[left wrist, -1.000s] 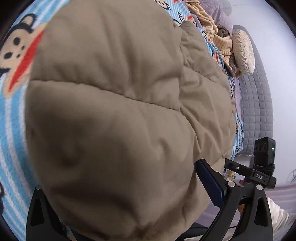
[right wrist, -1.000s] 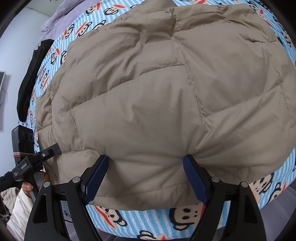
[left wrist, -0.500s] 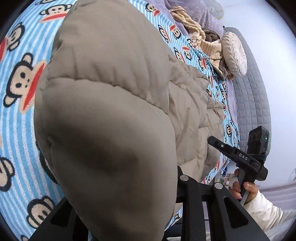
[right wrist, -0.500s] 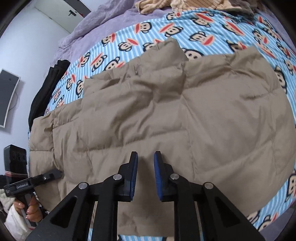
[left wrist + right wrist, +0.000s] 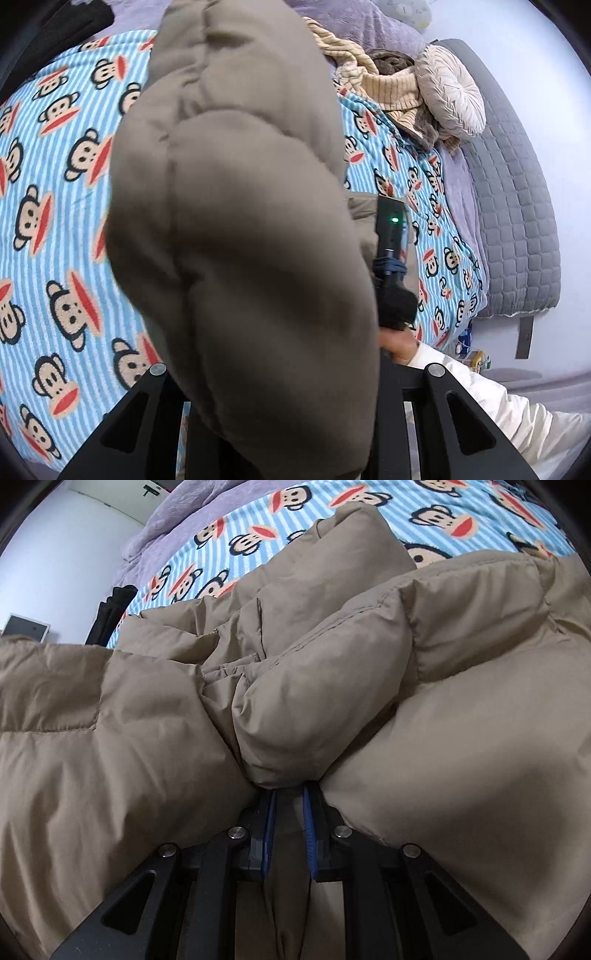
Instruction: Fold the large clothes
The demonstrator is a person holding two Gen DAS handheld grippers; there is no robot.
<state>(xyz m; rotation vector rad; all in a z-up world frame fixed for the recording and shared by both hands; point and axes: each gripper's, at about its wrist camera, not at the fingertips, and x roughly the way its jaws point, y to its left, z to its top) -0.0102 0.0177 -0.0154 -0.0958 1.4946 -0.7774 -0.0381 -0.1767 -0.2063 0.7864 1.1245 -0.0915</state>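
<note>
While no writing reads, right gripper (image 5: 288, 830) pinching tan puffer jacket (image 5: 461, 738), left gripper's state hidden.

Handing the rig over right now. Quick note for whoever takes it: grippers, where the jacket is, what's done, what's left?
Right gripper: shut on a pinch of the tan puffer jacket, blue pads close together with fabric between.
Left gripper: fingertips hidden behind a lifted bulge of the same jacket; likely gripping, but cannot confirm.
Jacket: on the monkey-print blanket, bunched and partly raised, not flat.
Done: both edges picked up.
Left: carry the fold over, lay it flat, release, then probably fold again.
</note>
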